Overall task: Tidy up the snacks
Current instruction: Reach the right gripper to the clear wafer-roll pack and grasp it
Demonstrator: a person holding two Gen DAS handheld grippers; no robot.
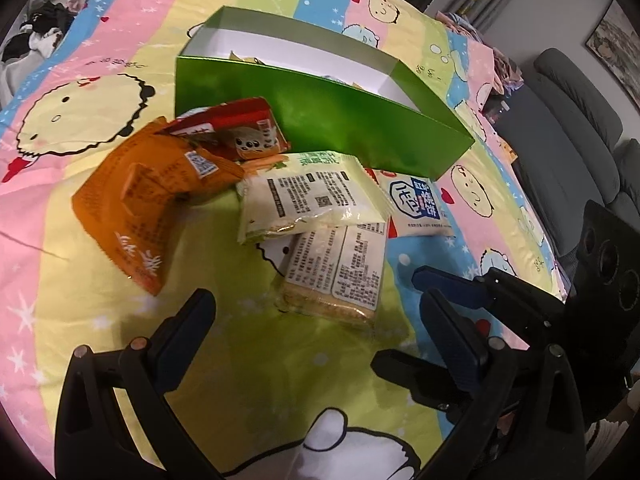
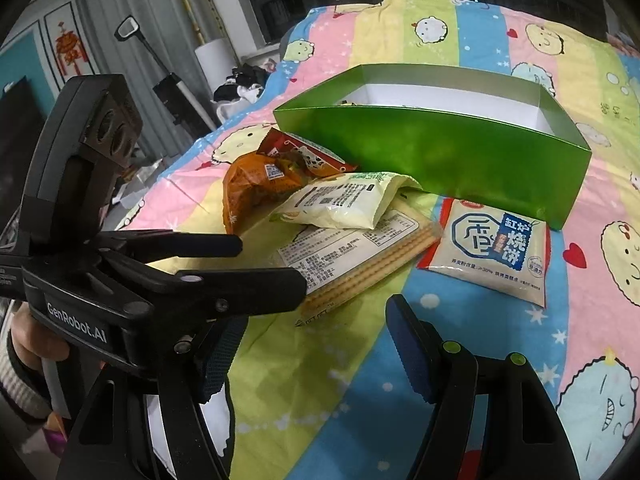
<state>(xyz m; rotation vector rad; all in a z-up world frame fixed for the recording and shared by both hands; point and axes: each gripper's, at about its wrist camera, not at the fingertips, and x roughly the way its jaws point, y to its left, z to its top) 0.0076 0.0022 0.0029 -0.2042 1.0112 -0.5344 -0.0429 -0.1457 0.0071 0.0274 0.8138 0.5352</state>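
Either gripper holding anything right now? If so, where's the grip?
Nothing held. Left gripper and right gripper both stand open above the bedsheet, short of the snack packets.

The box (image 2: 440, 152) stands open-topped mid-bedspread (image 2: 340, 360), its tall green wall blocking a level approach from the near side. Five packets crowd just before that wall: orange (image 1: 132, 208), red (image 1: 240, 128), pale green (image 1: 312, 196), crackers (image 2: 360, 256) and white (image 2: 492, 248), overlapping except the white. Bare bedspread lies nearer, where both grippers (image 1: 316, 320) (image 2: 316, 340) hang open and empty.
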